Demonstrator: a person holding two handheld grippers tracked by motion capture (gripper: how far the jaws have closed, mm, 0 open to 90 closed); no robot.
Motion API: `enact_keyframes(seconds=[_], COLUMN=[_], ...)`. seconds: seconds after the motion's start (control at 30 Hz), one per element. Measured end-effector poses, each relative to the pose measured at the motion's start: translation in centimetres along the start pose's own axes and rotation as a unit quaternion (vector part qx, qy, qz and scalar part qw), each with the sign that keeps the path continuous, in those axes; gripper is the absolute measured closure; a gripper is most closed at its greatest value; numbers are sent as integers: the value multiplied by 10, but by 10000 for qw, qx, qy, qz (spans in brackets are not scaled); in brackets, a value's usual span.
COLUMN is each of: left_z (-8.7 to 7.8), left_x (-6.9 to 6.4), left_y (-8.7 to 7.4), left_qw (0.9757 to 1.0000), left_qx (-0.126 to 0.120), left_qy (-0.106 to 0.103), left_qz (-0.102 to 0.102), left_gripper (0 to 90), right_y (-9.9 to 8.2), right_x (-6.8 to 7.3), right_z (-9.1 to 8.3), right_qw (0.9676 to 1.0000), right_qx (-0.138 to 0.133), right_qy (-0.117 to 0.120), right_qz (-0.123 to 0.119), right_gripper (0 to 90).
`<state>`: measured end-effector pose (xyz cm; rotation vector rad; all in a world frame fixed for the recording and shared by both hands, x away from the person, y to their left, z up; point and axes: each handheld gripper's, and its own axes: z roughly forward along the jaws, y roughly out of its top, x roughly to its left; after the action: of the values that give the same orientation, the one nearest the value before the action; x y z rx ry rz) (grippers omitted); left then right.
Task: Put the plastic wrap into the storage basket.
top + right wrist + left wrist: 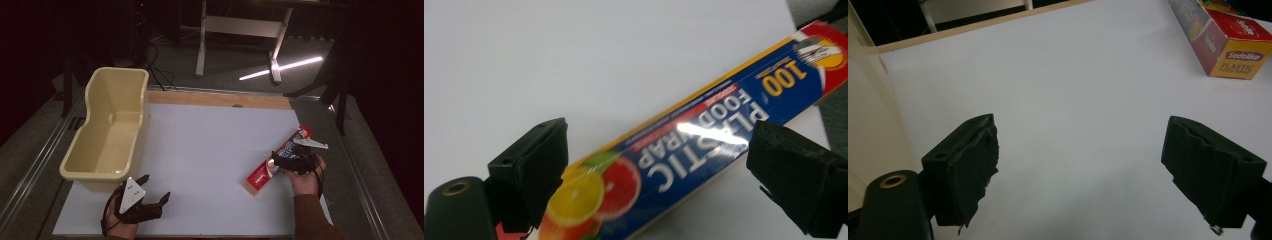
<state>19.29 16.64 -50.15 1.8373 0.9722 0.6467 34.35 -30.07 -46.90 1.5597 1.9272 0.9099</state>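
Observation:
A long box of plastic food wrap (pixel 257 179) (pixel 704 130), blue and red with citrus pictures, lies slantwise on the white tabletop (pixel 210 150) near its right edge. My right gripper (pixel 286 161) (pixel 659 137) hovers over the box's middle, jaws spread wide on either side of it, and the pads do not press on it. My left gripper (pixel 155 187) (pixel 1081 130) rests open at the table's front left with only bare tabletop between its fingers. In the left gripper view the box's end (pixel 1233 45) shows far off at the top right.
A cream plastic tub (pixel 117 75) (pixel 868 125) stands empty along the table's left side, just beyond my left gripper. A wooden strip (pixel 220 99) borders the far edge. White desk legs (pixel 202 45) and cables stand on the dark floor behind.

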Motion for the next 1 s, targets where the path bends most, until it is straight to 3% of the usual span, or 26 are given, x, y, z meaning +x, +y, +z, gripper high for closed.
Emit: enact_keyframes(seconds=[0.17, 0.37, 0.5, 0.63, 0.7, 1.0], left_z=[0, 0, 1, 1, 1, 0], left_x=[-1, -1, -1, -2, -2, -3], left_y=[0, 0, 0, 0, 0, -1], left_qw=[10000, 10000, 10000, 10000, 10000, 10000], left_qx=[2, 11, 22, 28, 31, 25], left_qy=[-3, -3, -16, -26, -28, -50], left_qz=[11, 15, 24, 36, 38, 41], left_gripper=[152, 152, 152, 152, 152, 152], right_y=[7, 7, 7, 6, 5, -7], right_x=[1, 5, 16, 32, 40, 67], right_z=[10, 14, 14, 15, 16, 21], right_qw=[9999, 9999, 9984, 9922, 9905, 9817], right_qx=[61, -19, -110, -59, 53, 635], right_qy=[-110, 97, 481, 1051, 1151, 1474], right_qz=[85, 46, -262, -663, -755, -1028], right_gripper=[96, 169, 479, 760, 868, 900])
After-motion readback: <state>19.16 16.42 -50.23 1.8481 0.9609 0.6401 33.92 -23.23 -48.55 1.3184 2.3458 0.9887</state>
